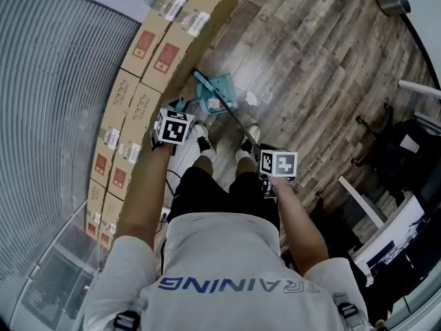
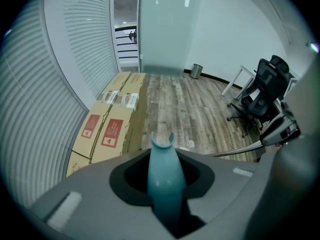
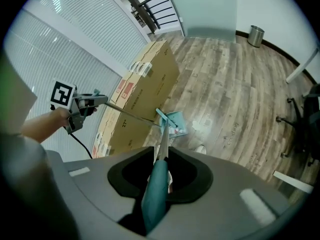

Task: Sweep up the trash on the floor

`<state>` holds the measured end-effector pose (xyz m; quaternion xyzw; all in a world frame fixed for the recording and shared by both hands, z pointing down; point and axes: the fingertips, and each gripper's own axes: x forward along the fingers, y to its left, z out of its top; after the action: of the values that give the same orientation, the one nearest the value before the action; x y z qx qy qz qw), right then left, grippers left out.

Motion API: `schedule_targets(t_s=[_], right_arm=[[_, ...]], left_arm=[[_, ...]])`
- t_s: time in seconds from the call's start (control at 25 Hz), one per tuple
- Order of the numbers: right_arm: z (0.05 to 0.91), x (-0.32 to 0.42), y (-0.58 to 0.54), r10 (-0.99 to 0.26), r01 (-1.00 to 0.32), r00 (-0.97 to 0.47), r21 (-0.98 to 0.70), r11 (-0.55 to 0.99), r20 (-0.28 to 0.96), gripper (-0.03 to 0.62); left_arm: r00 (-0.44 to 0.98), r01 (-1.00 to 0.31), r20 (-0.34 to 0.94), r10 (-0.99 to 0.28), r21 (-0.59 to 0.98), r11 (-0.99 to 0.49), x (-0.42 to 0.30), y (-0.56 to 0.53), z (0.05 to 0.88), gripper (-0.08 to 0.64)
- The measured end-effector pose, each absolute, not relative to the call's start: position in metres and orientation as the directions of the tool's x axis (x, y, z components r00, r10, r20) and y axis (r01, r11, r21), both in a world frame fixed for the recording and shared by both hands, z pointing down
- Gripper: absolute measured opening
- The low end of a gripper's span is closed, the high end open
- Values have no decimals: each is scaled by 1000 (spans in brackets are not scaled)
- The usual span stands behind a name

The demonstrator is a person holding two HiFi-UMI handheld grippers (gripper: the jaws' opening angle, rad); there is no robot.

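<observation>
A teal dustpan (image 1: pixel 224 88) rests on the wood floor beside the boxes, ahead of the person's shoes. Its thin rod runs back to my left gripper (image 1: pixel 172 126), which is shut on the teal grip (image 2: pixel 162 176). My right gripper (image 1: pixel 278 164) is shut on the broom's teal handle (image 3: pixel 155 189). The metal shaft (image 3: pixel 163 141) leads down to the teal broom head (image 3: pixel 165 118), which lies at the dustpan (image 3: pixel 178 122). White scraps of trash (image 1: pixel 252 100) lie just right of the pan, with the trash (image 3: pixel 205 122) on bare boards.
Cardboard boxes (image 1: pixel 162 50) line the wall on the left. A metal bin (image 1: pixel 394 2) stands at the far wall. Office chairs (image 2: pixel 262 91) and a white desk leg (image 1: pixel 362 202) crowd the right side. White shoes (image 1: pixel 201 134) stand between the grippers.
</observation>
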<state>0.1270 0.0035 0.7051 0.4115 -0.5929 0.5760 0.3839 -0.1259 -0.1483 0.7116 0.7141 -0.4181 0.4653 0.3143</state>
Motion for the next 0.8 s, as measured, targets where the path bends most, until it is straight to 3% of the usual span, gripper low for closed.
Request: schedule_targets(t_s=[0.28, 0.56, 0.8], right_arm=[[690, 199, 6, -113, -911, -343, -359, -203, 933, 104], [685, 294, 16, -150, -931, -145, -186, -313, 978, 104], [709, 325, 32, -99, -925, -1, -38, -378, 995, 104]], left_arm=[[218, -889, 927, -306, 59, -454, -126, -148, 712, 95], [216, -889, 927, -306, 57, -455, -126, -148, 712, 95], [214, -888, 928, -305, 55, -456, -127, -146, 713, 95]])
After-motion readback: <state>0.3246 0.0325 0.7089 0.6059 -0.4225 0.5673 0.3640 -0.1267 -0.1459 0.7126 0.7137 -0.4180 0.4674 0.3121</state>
